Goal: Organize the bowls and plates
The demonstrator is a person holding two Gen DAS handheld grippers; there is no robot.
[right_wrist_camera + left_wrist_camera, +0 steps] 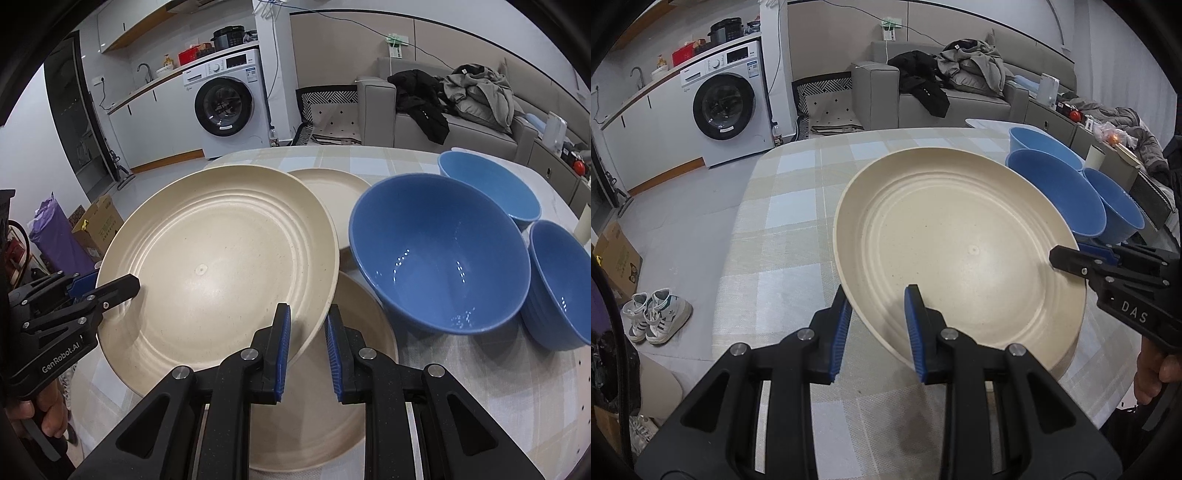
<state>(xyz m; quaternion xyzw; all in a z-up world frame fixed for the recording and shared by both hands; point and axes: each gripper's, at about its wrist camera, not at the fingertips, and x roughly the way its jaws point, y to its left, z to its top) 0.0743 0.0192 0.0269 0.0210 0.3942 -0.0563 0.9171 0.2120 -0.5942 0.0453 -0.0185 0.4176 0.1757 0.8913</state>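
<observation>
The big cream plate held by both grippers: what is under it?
Under the lifted plate, a second cream plate lies on the table; a third plate shows behind it. How much of either the lifted plate hides cannot be seen.

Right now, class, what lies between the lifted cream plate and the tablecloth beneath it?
In the right wrist view, a second cream plate lies flat on the tablecloth under the lifted cream plate; a third plate sits behind.

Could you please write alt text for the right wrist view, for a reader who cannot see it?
A tilted cream plate is gripped at opposite rims by the right claw and left claw, above two more cream plates, beside three blue bowls on a checked tablecloth.
</observation>
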